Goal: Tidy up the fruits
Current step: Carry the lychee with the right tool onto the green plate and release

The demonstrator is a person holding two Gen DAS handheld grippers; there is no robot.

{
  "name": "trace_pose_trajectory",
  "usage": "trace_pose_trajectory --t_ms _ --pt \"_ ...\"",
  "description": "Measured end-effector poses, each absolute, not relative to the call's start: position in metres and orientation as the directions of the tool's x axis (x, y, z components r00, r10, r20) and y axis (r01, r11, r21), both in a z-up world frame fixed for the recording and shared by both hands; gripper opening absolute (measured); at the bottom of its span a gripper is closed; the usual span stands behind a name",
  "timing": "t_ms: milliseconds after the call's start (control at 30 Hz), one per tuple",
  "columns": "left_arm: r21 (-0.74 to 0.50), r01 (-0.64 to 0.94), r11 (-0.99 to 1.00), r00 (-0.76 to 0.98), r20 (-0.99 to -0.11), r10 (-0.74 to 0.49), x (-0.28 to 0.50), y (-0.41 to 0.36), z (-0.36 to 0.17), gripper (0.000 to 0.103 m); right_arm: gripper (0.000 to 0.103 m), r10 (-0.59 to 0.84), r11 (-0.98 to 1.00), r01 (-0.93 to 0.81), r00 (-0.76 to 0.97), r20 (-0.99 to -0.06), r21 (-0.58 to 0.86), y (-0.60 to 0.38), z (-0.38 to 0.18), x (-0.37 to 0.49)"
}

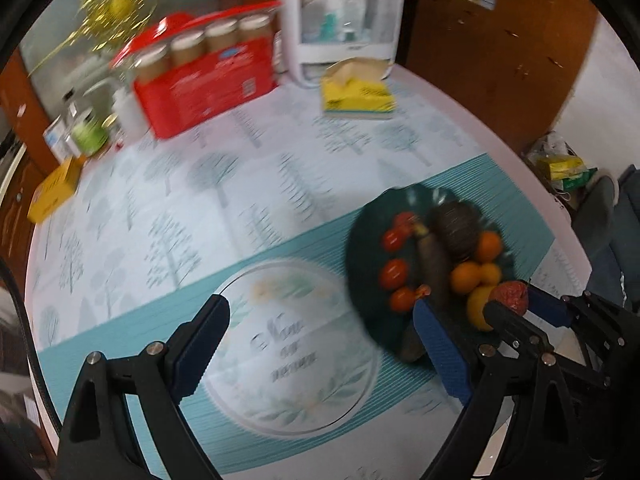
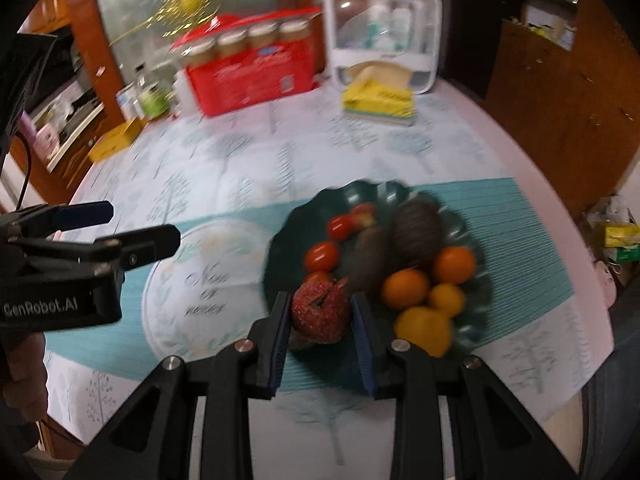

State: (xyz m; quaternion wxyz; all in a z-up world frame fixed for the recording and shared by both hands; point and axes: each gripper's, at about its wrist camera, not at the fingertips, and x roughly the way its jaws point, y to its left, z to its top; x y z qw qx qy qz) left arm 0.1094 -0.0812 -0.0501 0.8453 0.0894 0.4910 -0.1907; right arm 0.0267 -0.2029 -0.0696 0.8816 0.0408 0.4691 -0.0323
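A dark green scalloped plate point(image 2: 476, 312) sits on a teal mat and holds several red tomatoes point(image 2: 321, 255), oranges point(image 2: 405, 288), a yellow fruit point(image 2: 425, 328) and two dark brown fruits point(image 2: 416, 234). My right gripper point(image 2: 320, 314) is shut on a red bumpy fruit point(image 2: 320, 312) at the plate's near edge. It also shows in the left wrist view point(image 1: 510, 296). My left gripper point(image 1: 320, 312) is open and empty over the round printed mat point(image 1: 296, 364), left of the plate point(image 1: 360, 240). The left gripper also shows in the right wrist view point(image 2: 138, 226).
At the back of the table stand a red box of jars point(image 2: 252, 68), a white and clear container point(image 2: 380, 28) and a yellow tissue pack point(image 2: 378, 100). A yellow box point(image 2: 114, 138) and small bottles point(image 2: 150, 98) are at the back left. The table edge curves away at the right.
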Motion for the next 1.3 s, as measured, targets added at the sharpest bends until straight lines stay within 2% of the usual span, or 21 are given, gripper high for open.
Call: trace_pose_trajectory --t_ms 200,600,833,1100,1300 --pt "-0.02 0.434 0.901 0.447 -0.863 -0.234 0.119 -0.123 -0.054 0.094 0.031 -0.02 0.994 0.104 0.558 -0.829 0.046 -0.239 -0.069 0.044" --pt "-0.041 0.363 0.931 0.394 -0.899 -0.193 0.138 -0.147 -0.092 0.094 0.031 0.021 0.998 0.046 0.462 -0.887 0.047 -0.27 -0.116 0.082" --pt "-0.057 0.327 0.943 0.376 -0.908 -0.185 0.136 -0.142 -0.102 0.094 0.038 0.076 0.997 -0.002 0.423 -0.903 0.083 -0.272 -0.129 0.087" --pt "-0.05 0.305 0.951 0.406 -0.897 -0.177 0.127 -0.126 -0.084 0.094 0.039 0.097 0.995 -0.017 0.429 -0.898 0.099 -0.27 -0.121 0.086" --pt "-0.053 0.277 0.96 0.448 -0.876 -0.177 0.11 -0.102 -0.049 0.095 0.039 0.094 0.995 -0.025 0.47 -0.878 0.093 -0.263 -0.089 0.079"
